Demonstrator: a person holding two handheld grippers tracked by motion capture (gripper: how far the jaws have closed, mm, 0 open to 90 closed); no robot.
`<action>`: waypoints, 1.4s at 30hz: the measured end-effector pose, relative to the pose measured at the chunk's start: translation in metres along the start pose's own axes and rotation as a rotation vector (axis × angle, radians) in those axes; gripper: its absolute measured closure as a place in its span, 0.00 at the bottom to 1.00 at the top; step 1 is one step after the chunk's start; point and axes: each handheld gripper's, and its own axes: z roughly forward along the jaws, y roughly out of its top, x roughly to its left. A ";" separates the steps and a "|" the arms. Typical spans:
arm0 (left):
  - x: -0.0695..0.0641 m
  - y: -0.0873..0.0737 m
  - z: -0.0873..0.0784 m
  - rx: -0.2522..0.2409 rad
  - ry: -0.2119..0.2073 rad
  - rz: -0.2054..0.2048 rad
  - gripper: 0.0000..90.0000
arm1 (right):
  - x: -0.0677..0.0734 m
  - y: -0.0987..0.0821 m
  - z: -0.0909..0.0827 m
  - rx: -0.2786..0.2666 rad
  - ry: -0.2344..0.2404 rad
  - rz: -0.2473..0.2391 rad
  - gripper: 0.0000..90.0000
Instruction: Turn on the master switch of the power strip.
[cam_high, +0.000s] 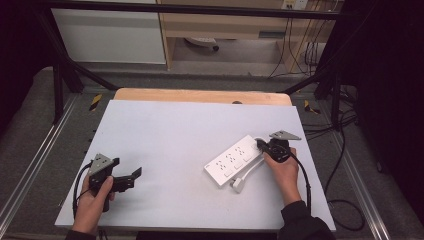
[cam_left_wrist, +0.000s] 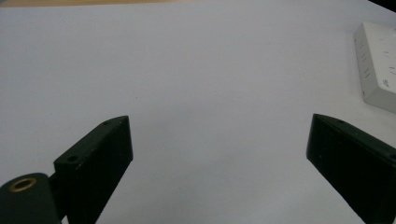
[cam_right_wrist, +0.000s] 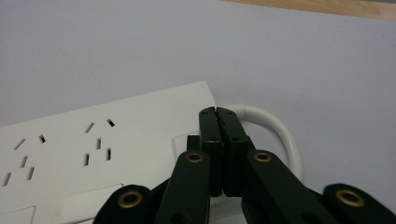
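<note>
A white power strip (cam_high: 232, 160) lies at an angle on the right half of the pale table sheet (cam_high: 175, 125). Its white cable (cam_high: 250, 172) loops from the far end back to a plug (cam_high: 238, 184) near the front. My right gripper (cam_high: 260, 145) is shut, with nothing between its jaws. In the right gripper view its tips (cam_right_wrist: 218, 112) sit over the strip's (cam_right_wrist: 116, 140) cable end, above a raised rectangular panel, where the cable (cam_right_wrist: 280, 133) curves out. Whether they touch it I cannot tell. My left gripper (cam_high: 127, 169) stands open at the front left, and the left gripper view has it (cam_left_wrist: 219, 122) over bare sheet, with the strip (cam_left_wrist: 378, 65) far to the right.
The sheet covers a wooden table whose far edge (cam_high: 200, 95) shows behind it. Metal frame rails (cam_high: 30, 165) run along both sides. Black cables (cam_high: 345, 200) trail on the floor at the right. Cabinets stand beyond the table.
</note>
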 end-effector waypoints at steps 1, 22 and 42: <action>0.000 0.000 0.000 -0.001 0.000 -0.001 0.08 | 0.000 0.000 0.000 0.000 -0.001 -0.002 1.00; 0.000 0.000 0.000 -0.002 -0.002 0.000 0.08 | 0.000 0.002 -0.003 -0.036 -0.013 -0.014 1.00; 0.000 0.000 -0.001 -0.004 -0.001 0.002 0.08 | 0.000 0.009 -0.014 -0.073 -0.007 0.017 0.93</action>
